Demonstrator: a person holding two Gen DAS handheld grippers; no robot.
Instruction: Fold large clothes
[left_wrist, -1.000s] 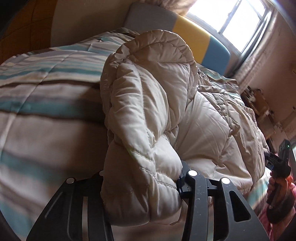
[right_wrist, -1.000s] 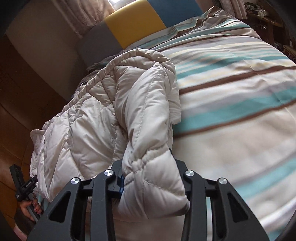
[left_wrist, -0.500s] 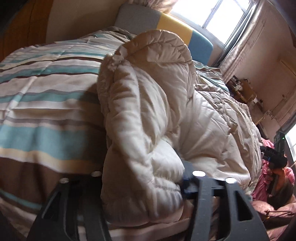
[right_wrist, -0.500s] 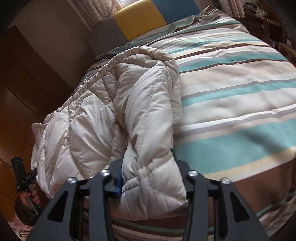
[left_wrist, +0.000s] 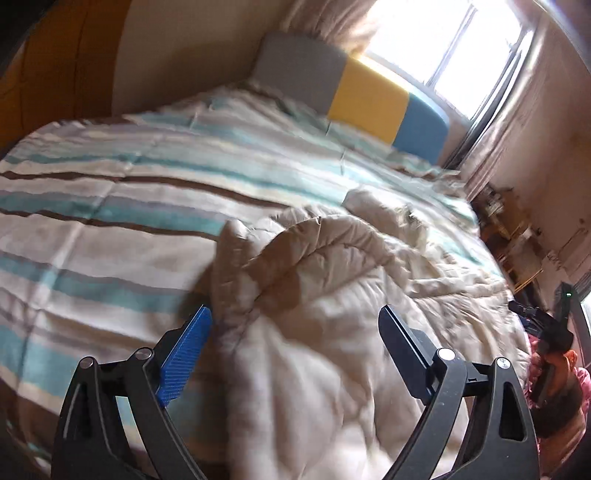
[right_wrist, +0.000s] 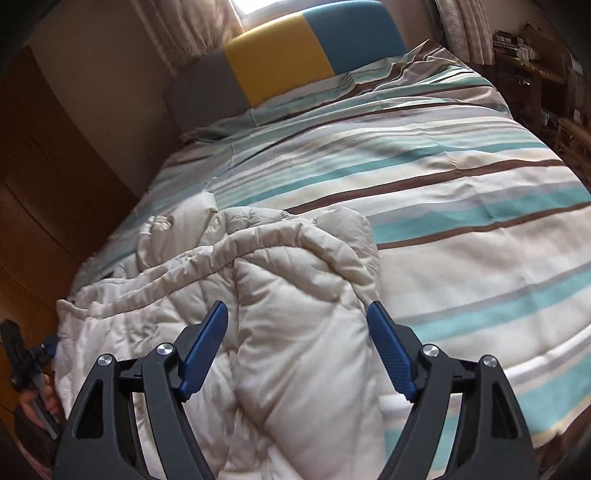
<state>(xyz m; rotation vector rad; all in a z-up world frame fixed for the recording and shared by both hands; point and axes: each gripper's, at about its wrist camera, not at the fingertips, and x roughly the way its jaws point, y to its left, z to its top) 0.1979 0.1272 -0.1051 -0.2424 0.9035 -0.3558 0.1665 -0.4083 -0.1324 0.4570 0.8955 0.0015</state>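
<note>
both the left gripper (left_wrist: 295, 321) and right gripper (right_wrist: 297, 317) are opening wide, letting go; the puffy coat (right_wrist: 295, 295) is lying just under them, stretching left to right.

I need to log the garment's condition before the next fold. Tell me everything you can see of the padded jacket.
The padded jacket is a cream, quilted, puffy garment with a smooth, slightly shiny shell and stitched channels. It lies slumped in a thick, rumpled heap on the striped duvet near the bed's near edge, with a rolled seam ridge across its top. The left gripper and right gripper have just been opening; their jaws now stand apart on either side of the folds, not pinching them. Zip and sleeves cannot be made out clearly.
</note>
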